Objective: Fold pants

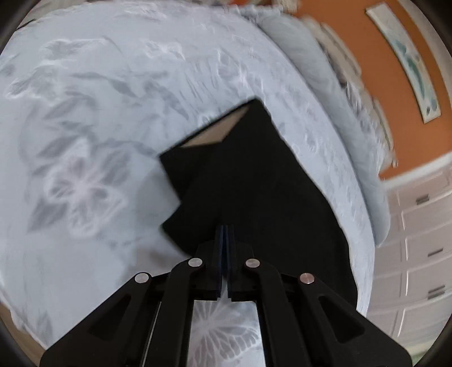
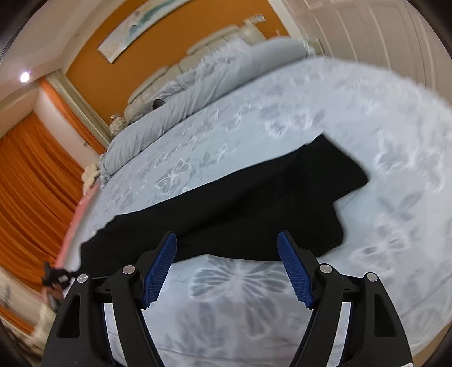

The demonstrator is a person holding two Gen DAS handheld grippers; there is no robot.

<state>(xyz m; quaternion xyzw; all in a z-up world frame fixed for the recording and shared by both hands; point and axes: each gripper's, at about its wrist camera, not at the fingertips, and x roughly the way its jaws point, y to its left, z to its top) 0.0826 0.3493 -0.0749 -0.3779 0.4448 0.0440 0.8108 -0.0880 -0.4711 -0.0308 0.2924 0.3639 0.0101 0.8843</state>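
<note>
One pair of black pants [image 2: 254, 203] lies on the bed [image 1: 99, 141], spread flat across the pale floral cover, evidently so that the cloth can be doubled without bunching. In the left wrist view the waistband end points away, its light inner lining showing at the far edge. In the right wrist view the garment runs from the near left out to the far right.

Left gripper [image 1: 225, 234]: fingers closed flush, pads meeting, tips down at the near part of the pants. Whether a fold of black cloth is pinched between them cannot be told; black on black hides the contact.

Right gripper [image 2: 227, 245]: fingers spread wide, nothing between them, hanging just above the near edge of the pants with bare cover below. In my judgement it is placed to take that edge.

Count: one pair of pants, two grippers, one bed, one framed picture [image 2: 141, 25] on the orange wall.
</note>
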